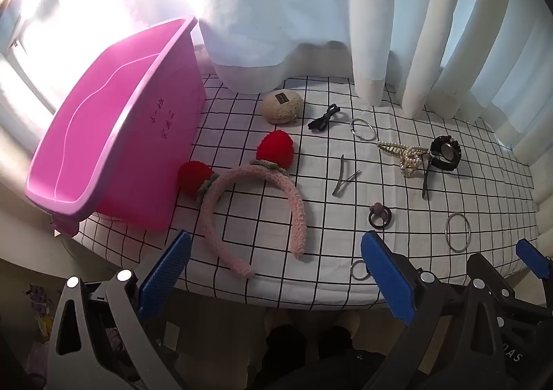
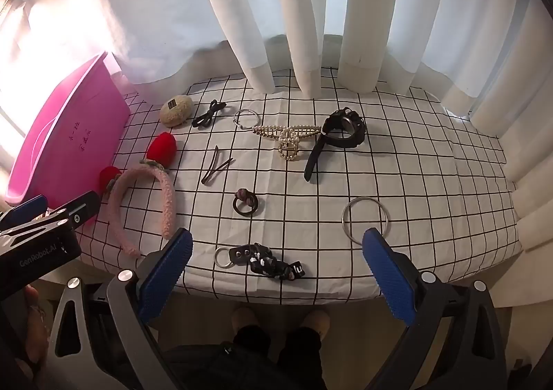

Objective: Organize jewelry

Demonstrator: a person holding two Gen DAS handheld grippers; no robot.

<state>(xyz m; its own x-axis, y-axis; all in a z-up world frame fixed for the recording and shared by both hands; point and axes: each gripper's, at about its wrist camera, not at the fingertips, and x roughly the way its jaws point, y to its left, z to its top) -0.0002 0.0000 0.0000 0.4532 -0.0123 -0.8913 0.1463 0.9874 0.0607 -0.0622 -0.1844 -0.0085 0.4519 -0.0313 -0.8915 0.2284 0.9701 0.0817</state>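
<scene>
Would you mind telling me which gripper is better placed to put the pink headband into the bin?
Probably left gripper: open, with headband and pink bin directly ahead.

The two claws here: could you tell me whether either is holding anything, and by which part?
Nothing is held: the left claw and the right claw are both open and empty above the table's near edge.
</scene>
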